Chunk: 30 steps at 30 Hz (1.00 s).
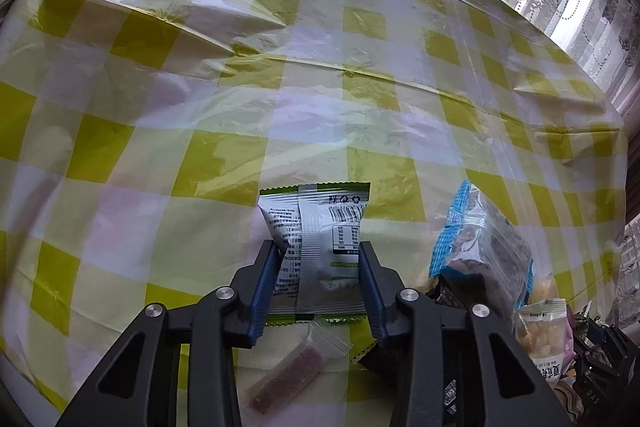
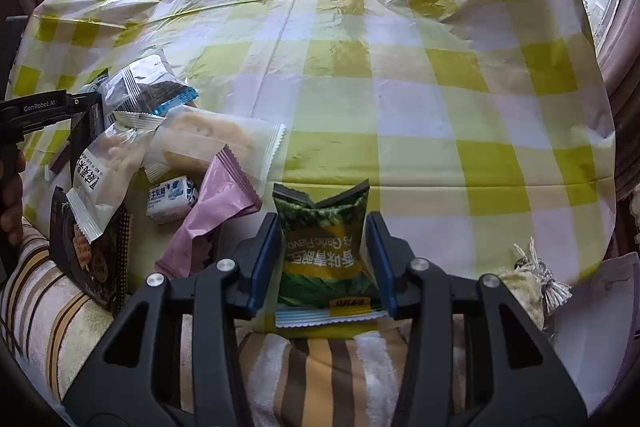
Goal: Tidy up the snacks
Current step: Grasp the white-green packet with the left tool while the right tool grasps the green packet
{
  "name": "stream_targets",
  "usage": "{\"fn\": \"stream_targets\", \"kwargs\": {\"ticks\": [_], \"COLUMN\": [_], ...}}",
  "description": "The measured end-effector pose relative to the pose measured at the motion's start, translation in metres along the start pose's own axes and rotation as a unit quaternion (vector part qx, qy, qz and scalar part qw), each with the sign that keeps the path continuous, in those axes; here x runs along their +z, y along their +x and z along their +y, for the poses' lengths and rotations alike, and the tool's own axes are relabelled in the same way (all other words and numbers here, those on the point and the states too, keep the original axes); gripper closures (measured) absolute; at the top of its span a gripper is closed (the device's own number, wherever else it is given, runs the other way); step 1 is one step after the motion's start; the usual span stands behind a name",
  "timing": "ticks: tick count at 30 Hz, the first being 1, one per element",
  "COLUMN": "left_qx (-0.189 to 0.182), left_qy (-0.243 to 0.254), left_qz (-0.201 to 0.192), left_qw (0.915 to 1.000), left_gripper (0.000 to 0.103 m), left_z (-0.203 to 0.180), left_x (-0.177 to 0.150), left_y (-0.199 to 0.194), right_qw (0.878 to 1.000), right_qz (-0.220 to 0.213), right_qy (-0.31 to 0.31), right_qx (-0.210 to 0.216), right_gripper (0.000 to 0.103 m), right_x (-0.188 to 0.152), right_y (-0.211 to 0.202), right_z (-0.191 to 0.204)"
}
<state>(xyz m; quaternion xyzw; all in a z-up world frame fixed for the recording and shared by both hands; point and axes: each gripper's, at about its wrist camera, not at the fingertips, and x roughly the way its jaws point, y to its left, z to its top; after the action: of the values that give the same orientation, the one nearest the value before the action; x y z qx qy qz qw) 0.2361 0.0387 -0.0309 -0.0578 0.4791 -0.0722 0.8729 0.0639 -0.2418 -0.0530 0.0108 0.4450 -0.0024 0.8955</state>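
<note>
Left wrist view: the left gripper (image 1: pixel 319 267) is clamped on a silver-grey snack packet (image 1: pixel 320 251) at lower centre of the frame, both blue pads pressed against its long edges. Right wrist view: the right gripper (image 2: pixel 323 259) is clamped on a green garlic-flavour pea packet (image 2: pixel 324 251) at lower centre, the film visibly pinched and buckled between the pads.

Risks, as judged from these views: both packets are slick, air-filled film held only at the sides — a packet may squirt out of the pads when lifted, or its contents may be crushed if the squeeze is tightened. The silver-grey packet overlaps a small clear-wrapped reddish bar (image 1: pixel 286 373) at the bottom of the frame, so that bar could be dragged along. The loose heap at left in the right wrist view — a pink packet (image 2: pixel 218 215), a frosted pastry packet (image 2: pixel 216 143) and others — lies near the table edge and could be knocked off the checked tablecloth (image 2: pixel 400 87).

Appearance: the silver-grey packet is shown back side up, with barcode, printed table and a green serrated seal. The pea packet is dark green with a yellow band, Chinese lettering and "Garlic Flavor" — seen upside down.
</note>
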Motion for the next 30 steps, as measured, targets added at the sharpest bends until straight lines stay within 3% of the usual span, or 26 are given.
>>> {"fn": "stream_targets", "kwargs": {"ticks": [1,2,4,9,11,12,21,30], "left_qx": [0.001,0.002,0.003,0.003,0.003,0.003,-0.004,-0.032], "left_qy": [-0.002,-0.004,-0.006,-0.006,-0.006,-0.006,-0.012,0.002], "left_qz": [-0.003,-0.006,-0.011,-0.027,-0.037,-0.042,-0.103,-0.13], "left_qw": [1.0,1.0,0.9999,0.9996,0.9993,0.9991,0.9946,0.991], "left_gripper": [0.062,0.062,0.062,0.062,0.062,0.062,0.063,0.063], "left_z": [0.001,0.002,0.003,0.003,0.002,0.002,-0.005,-0.036], "left_x": [0.0,-0.001,-0.002,-0.003,-0.004,-0.005,-0.015,-0.032], "left_y": [-0.001,-0.002,-0.004,-0.011,-0.016,-0.019,-0.06,-0.092], "right_qw": [1.0,1.0,1.0,1.0,1.0,1.0,0.999,0.997], "right_qz": [0.0,0.003,0.007,0.001,-0.002,-0.005,-0.021,-0.057], "right_qy": [-0.002,-0.004,-0.011,0.011,0.012,0.011,0.029,0.039], "right_qx": [-0.001,0.0,0.001,-0.011,-0.013,-0.014,-0.016,-0.03], "right_gripper": [0.048,0.031,0.028,0.042,0.06,0.063,0.065,0.066], "right_x": [0.0,-0.001,-0.004,-0.007,-0.007,-0.008,-0.013,-0.019], "right_y": [0.0,0.0,0.001,-0.002,-0.004,-0.005,-0.017,-0.039], "right_z": [0.001,0.003,0.006,-0.002,-0.003,-0.003,-0.01,-0.015]}}
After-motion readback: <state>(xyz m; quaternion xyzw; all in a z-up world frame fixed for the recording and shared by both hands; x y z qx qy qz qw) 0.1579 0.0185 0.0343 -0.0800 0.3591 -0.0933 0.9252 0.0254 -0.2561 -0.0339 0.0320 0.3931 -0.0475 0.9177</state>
